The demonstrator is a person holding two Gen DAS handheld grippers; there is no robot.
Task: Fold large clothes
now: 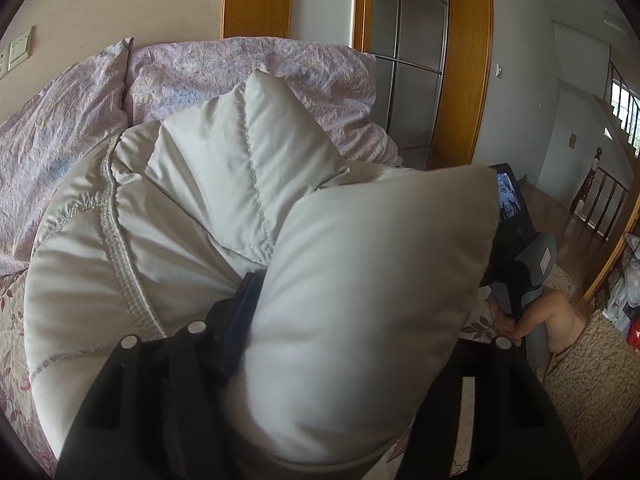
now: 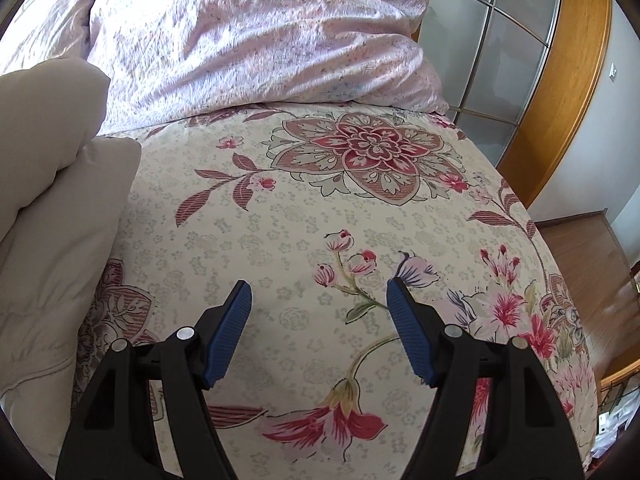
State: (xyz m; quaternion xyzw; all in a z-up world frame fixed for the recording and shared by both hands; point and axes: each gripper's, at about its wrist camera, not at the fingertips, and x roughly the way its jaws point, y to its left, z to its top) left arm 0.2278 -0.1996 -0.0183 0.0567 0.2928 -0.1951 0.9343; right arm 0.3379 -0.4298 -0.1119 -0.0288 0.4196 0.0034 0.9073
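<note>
A puffy cream quilted jacket lies bunched on the bed and fills most of the left wrist view. A thick fold of it bulges up between the jaws of my left gripper. The left blue pad lies against the fabric, and the right finger is hidden behind the fold. In the right wrist view the jacket sits at the left edge. My right gripper hovers open over the flowered bedsheet, to the right of the jacket, with nothing between its pads.
A crumpled lilac duvet is heaped at the far side of the bed. Beyond it stand a wooden-framed glass door and a stair rail. A hand in a fleecy sleeve holds the right tool's handle.
</note>
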